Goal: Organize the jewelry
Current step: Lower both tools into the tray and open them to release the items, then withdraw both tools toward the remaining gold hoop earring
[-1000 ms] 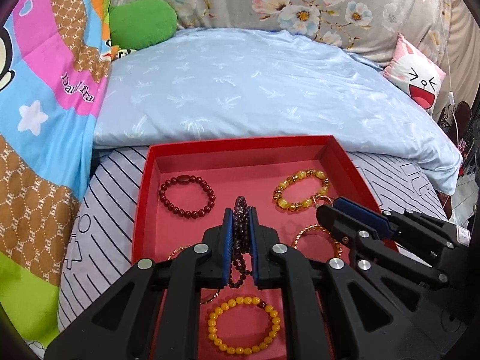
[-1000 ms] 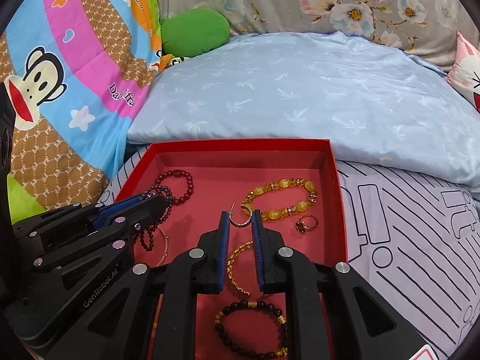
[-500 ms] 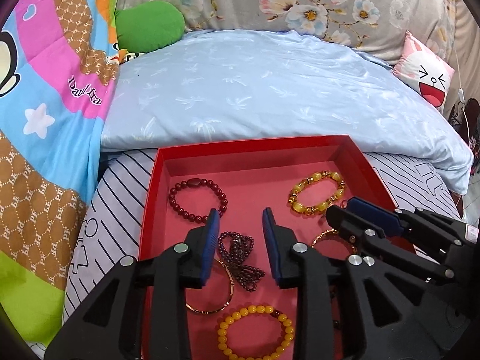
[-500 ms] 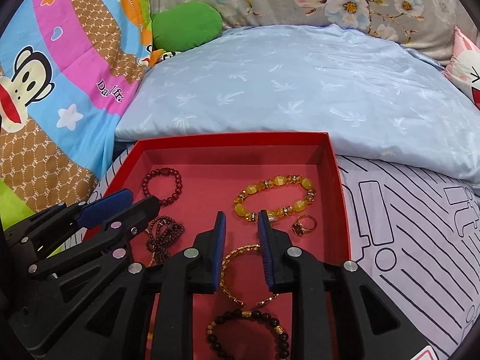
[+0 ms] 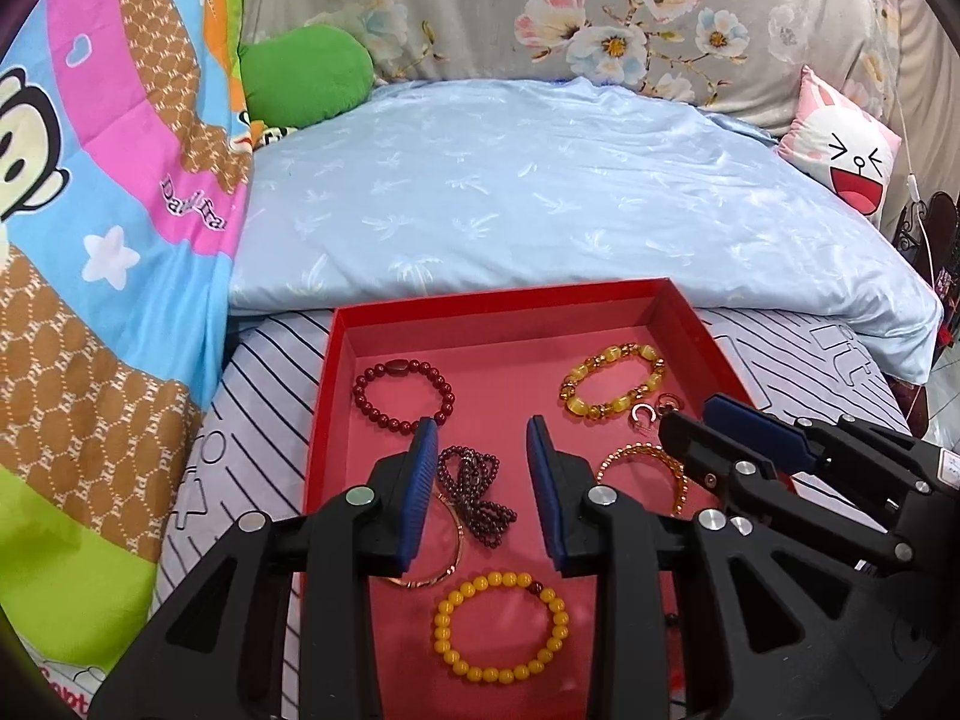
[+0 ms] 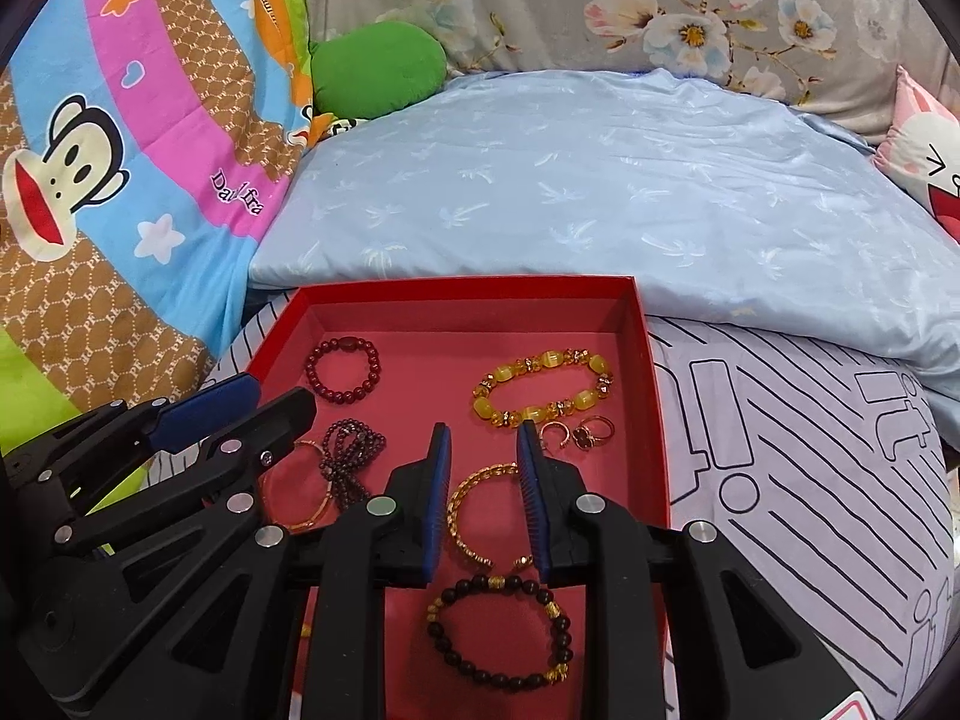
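Left gripper (image 5: pixel 477 441) — jaws apart, holding nothing — hangs over the near-left part of the red tray (image 5: pixel 324 402). Directly between and just beyond its blue pads lies the bunched garnet bead strand (image 5: pixel 477 495), partly overlapping a thin rose-gold bangle (image 5: pixel 447 558). Nearer the gripper body lies the yellow bead bracelet (image 5: pixel 501 627); ahead and to its left, the dark red bead bracelet (image 5: pixel 403 387). Right gripper (image 6: pixel 480 444) — jaws likewise parted and empty — sits over the near-right part of the tray. The gold chain bangle (image 6: pixel 480 510) lies between its pads, the black-and-gold bead bracelet (image 6: pixel 501 633) below them, and the amber bead bracelet (image 6: pixel 543 387), hoop earring (image 6: pixel 555 435) and ring (image 6: pixel 594 432) ahead.
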`<action>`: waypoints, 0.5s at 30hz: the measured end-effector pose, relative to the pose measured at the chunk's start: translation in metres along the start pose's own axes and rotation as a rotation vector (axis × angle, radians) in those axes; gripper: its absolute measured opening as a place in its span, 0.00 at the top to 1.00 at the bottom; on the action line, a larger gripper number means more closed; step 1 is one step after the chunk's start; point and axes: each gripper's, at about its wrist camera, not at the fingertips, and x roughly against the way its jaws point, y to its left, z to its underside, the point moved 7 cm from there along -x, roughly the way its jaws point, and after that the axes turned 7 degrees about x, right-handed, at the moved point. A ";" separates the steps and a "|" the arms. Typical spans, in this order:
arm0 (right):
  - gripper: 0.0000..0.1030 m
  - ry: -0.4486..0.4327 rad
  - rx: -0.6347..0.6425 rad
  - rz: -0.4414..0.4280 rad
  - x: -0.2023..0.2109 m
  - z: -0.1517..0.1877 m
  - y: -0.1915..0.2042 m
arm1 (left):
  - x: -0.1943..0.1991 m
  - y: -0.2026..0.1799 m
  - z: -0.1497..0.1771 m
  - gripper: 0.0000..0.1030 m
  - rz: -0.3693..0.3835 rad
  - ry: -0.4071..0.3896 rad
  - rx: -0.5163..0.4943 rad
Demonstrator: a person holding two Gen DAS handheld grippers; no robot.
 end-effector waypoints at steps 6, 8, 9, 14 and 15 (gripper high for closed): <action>0.74 -0.023 -0.012 0.007 0.027 0.007 -0.001 | 0.023 0.005 0.005 0.50 -0.014 -0.022 0.026; 0.68 -0.031 -0.013 0.018 0.035 0.009 -0.002 | 0.030 0.007 0.007 0.46 -0.015 -0.028 0.034; 0.66 -0.036 -0.014 0.023 0.040 0.011 -0.002 | 0.034 0.008 0.008 0.44 -0.015 -0.032 0.037; 0.56 -0.060 -0.026 0.035 0.064 0.021 -0.004 | 0.059 0.011 0.017 0.33 -0.035 -0.062 0.043; 0.54 -0.066 -0.028 0.042 0.069 0.023 -0.005 | 0.062 0.012 0.018 0.31 -0.038 -0.063 0.047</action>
